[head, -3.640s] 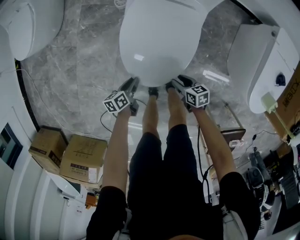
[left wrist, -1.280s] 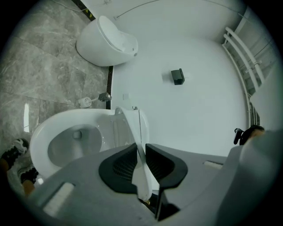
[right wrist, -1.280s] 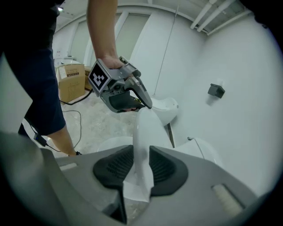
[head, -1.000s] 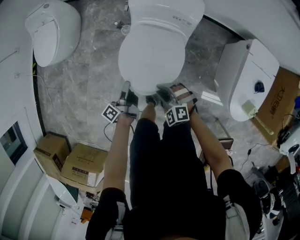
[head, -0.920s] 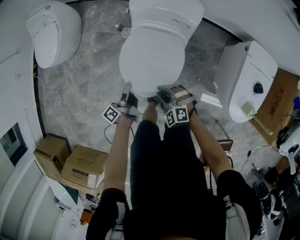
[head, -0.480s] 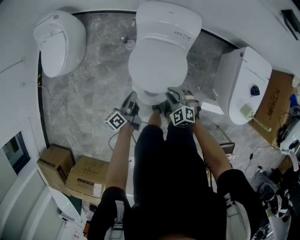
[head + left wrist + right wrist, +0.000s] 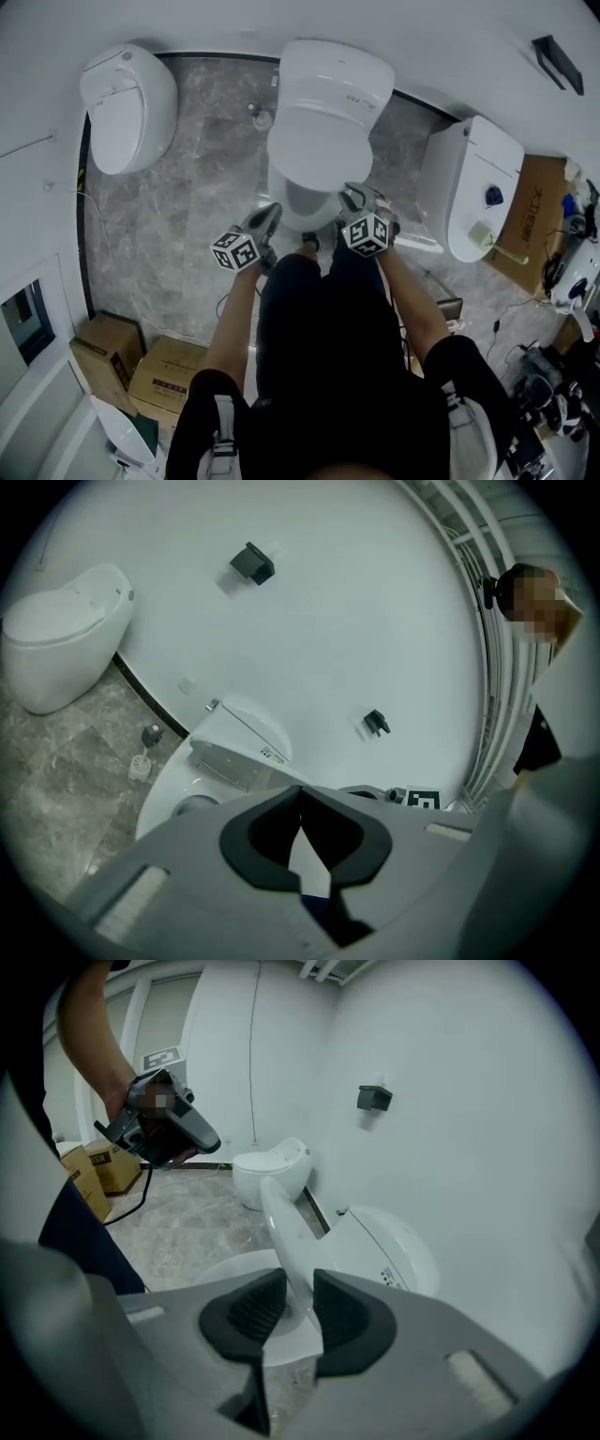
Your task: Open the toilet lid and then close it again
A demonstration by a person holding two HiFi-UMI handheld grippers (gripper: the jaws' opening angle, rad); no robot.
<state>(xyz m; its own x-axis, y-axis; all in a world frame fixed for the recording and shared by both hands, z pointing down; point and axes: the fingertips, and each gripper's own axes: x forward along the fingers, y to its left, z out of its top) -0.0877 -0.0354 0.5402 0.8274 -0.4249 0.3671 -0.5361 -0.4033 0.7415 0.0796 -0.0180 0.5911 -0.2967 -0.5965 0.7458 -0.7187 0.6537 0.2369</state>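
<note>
Relying on one grip is the main hazard at this stage. Left of the toilet lid (image 7: 323, 141), the left gripper (image 7: 300, 797) is clenched on nothing, its jaws meeting tip to tip, so it gives the lid no support. The lid itself stands part-raised above the toilet bowl (image 7: 298, 204), presumably pivoting at its rear edge. At the lid's front rim, the right gripper (image 7: 298, 1309) grasps it, with one ribbed pad (image 7: 251, 1305) on each face. The lid looks smooth and glossy; should the pads slide off the rim, the lid would likely drop and slam onto the bowl. A pull off the hinge arc could also twist the rim out of the jaws. The head view shows lid, bowl and both grippers from above, but the marker cube (image 7: 366, 234) covers the contact at the rim. The right gripper view shows the lid edge-on between the pads, confirming the grip, and the left gripper held clear to the lid's left. The left gripper view alone confirms that its jaws hold nothing.
</note>
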